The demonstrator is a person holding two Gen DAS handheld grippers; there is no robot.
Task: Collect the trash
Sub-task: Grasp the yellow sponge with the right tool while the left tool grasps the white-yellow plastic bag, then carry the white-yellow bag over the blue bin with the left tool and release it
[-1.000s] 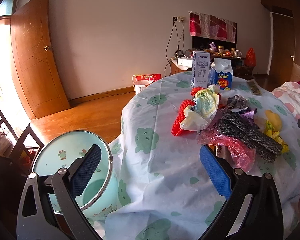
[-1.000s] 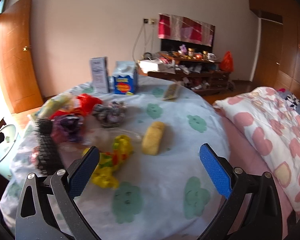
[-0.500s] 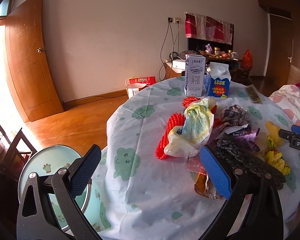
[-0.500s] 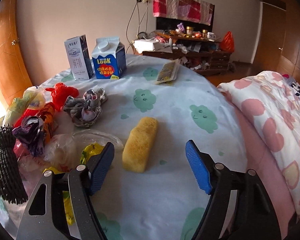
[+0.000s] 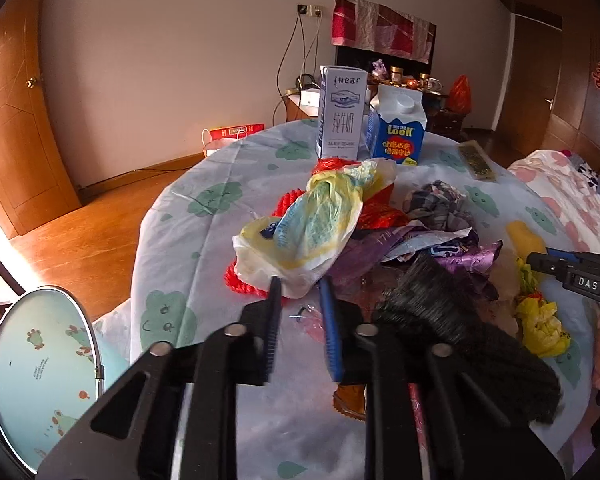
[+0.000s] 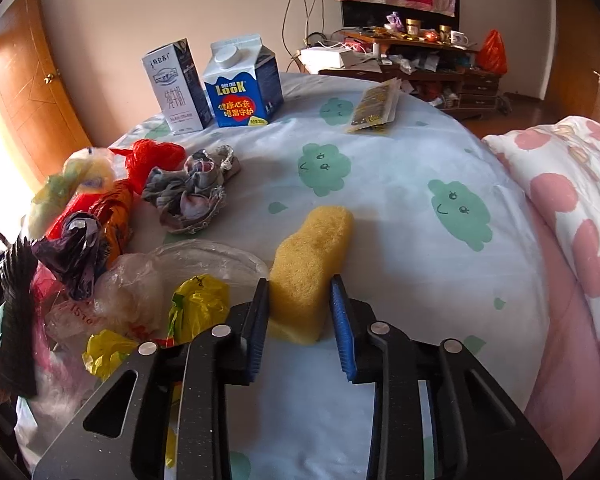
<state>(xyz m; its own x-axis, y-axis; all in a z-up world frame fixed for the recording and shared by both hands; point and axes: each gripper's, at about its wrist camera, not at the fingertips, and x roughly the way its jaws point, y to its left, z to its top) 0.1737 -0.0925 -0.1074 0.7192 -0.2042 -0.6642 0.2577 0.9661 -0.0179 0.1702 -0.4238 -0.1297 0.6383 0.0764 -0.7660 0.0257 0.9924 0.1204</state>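
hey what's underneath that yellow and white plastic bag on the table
A red mesh bag pokes out beneath the yellow and white plastic bag; anything else under it is covered.
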